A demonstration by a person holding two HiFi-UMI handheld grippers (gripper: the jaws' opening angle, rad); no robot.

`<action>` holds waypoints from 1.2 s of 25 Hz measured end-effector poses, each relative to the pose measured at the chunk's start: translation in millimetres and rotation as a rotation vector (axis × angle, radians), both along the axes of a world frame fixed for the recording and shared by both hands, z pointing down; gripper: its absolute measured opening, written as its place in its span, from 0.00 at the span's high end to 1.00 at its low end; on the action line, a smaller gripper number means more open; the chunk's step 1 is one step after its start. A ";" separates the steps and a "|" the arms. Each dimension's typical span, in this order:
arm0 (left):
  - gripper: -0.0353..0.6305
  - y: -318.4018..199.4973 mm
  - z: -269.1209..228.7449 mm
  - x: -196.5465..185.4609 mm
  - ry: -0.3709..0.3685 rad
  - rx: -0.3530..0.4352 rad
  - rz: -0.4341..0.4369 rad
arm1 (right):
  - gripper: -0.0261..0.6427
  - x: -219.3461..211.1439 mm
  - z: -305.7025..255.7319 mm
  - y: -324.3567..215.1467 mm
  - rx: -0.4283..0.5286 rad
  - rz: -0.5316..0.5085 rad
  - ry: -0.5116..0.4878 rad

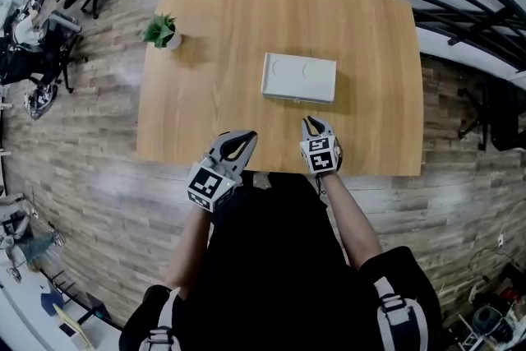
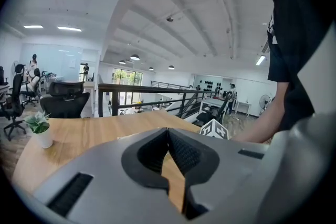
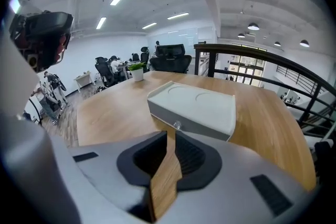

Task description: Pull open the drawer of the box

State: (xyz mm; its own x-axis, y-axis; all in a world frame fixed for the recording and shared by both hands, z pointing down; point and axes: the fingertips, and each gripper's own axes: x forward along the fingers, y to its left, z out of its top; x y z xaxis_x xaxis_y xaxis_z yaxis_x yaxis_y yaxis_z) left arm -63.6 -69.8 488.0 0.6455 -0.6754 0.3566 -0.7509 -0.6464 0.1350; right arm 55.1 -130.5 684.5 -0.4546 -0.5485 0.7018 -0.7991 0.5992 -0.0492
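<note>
White box mid desk, drawer shut, right gripper at near edge, open a crack, empty, left gripper seemingly shut.

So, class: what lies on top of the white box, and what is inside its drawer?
Nothing lies on the box: its top shows only two shallow round recesses. The drawer, with its small knob, is shut, so its contents are hidden.

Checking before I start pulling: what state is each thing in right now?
Drawer: shut, knob untouched.
Left gripper: shut, empty.
Right gripper: jaws slightly apart, empty.
Potted plant: upright.
</note>
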 end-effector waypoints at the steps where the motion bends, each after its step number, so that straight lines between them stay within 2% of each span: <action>1: 0.91 -0.8 -0.9 1.0 -0.004 0.003 0.004 | 0.90 -0.8 1.8 -2.1 -0.002 0.002 0.001; 6: 0.91 -0.7 -4.5 0.7 -0.017 0.015 0.021 | 0.82 -4.5 16.6 -10.5 -0.029 0.029 0.010; 18: 0.91 -1.8 4.4 -7.3 0.007 -0.013 0.072 | 0.79 -19.3 40.7 -23.7 -0.065 0.078 0.039; 30: 0.91 -27.3 3.2 -25.5 0.009 -0.033 0.132 | 0.77 -28.3 45.8 -47.5 -0.112 0.213 0.018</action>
